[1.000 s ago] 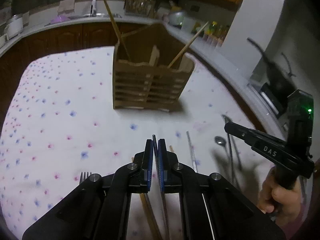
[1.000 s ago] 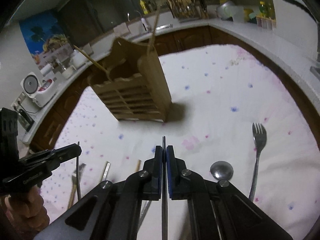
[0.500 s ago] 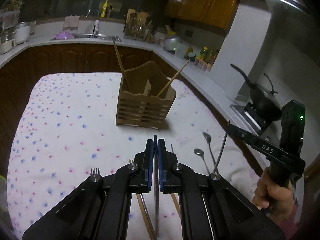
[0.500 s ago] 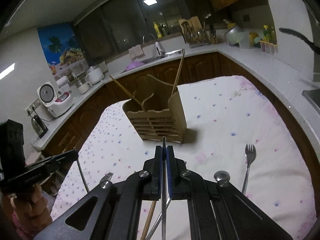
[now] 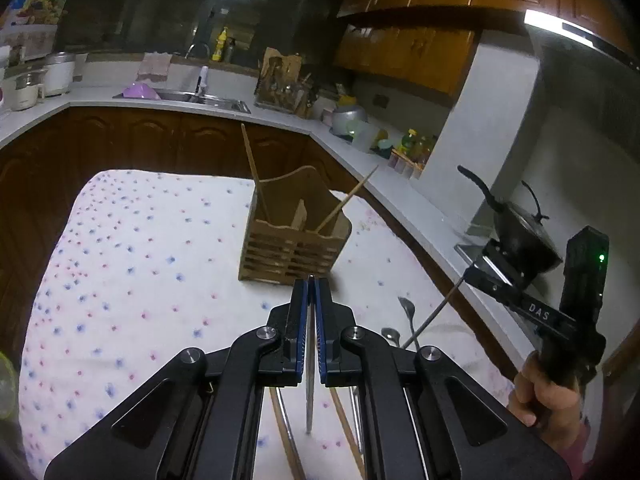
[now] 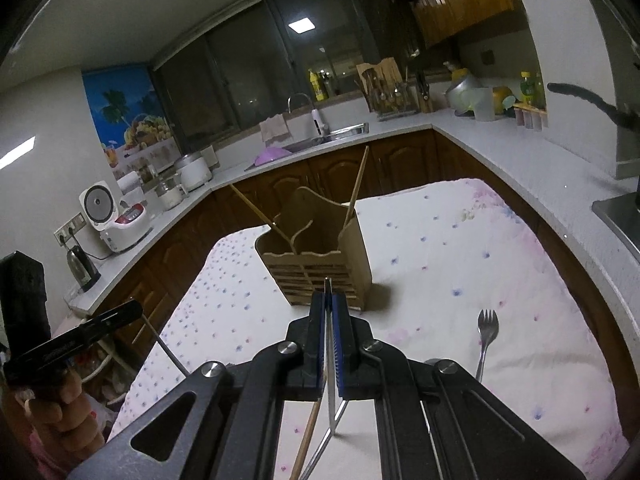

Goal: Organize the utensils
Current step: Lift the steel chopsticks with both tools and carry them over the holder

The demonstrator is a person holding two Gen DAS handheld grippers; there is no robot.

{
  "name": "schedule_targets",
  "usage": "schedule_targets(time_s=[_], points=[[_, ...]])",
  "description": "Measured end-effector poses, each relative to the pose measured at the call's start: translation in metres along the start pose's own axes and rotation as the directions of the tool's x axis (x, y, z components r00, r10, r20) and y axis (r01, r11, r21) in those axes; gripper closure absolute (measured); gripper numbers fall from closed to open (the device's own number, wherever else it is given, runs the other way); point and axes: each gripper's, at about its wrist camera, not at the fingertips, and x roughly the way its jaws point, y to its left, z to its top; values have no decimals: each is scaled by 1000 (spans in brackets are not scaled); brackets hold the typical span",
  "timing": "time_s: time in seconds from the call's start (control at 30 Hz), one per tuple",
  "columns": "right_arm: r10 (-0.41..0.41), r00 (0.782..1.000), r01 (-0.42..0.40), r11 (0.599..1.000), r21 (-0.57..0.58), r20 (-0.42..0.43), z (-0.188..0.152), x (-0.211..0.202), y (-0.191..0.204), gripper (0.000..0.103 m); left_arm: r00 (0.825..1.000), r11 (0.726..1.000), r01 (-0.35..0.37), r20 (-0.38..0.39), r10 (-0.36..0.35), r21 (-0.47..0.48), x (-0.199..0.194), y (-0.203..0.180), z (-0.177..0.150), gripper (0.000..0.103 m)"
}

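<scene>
A slatted wooden utensil holder (image 5: pixel 294 248) (image 6: pixel 320 264) stands mid-table on the flowered cloth, with two wooden chopsticks leaning out of it. My left gripper (image 5: pixel 311 282) is shut on a thin metal chopstick (image 5: pixel 309 400) that hangs down between the pads, above the table in front of the holder. My right gripper (image 6: pixel 329 298) is shut on another metal chopstick (image 6: pixel 331 400) in the same way. Each gripper also shows in the other view: the right gripper (image 5: pixel 474 268) with its stick slanting down, and the left gripper (image 6: pixel 138 310) likewise.
Two spoons (image 5: pixel 408 308) and a fork (image 6: pixel 486 336) lie on the cloth on the right. Wooden chopsticks (image 6: pixel 308 436) and more cutlery lie under the grippers. A counter with a sink (image 5: pixel 192 98), a rice cooker (image 6: pixel 116 220) and a wok (image 5: pixel 520 232) rings the table.
Both grippers have risen and tipped up, lifting their metal chopsticks off the cloth. The holder now sits lower and farther off in both views.
</scene>
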Motion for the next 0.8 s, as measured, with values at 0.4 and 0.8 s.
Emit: schedule_targets(time_s=[0.4, 0.8], points=[[1, 999, -1, 1000, 0, 34, 12, -2, 0, 99, 997, 1000, -20, 69, 21, -15, -6, 6, 19, 100], [0, 995, 1, 1000, -8, 102, 48, 4, 4, 99, 989, 999, -17, 148, 22, -36, 0, 14, 56, 100]])
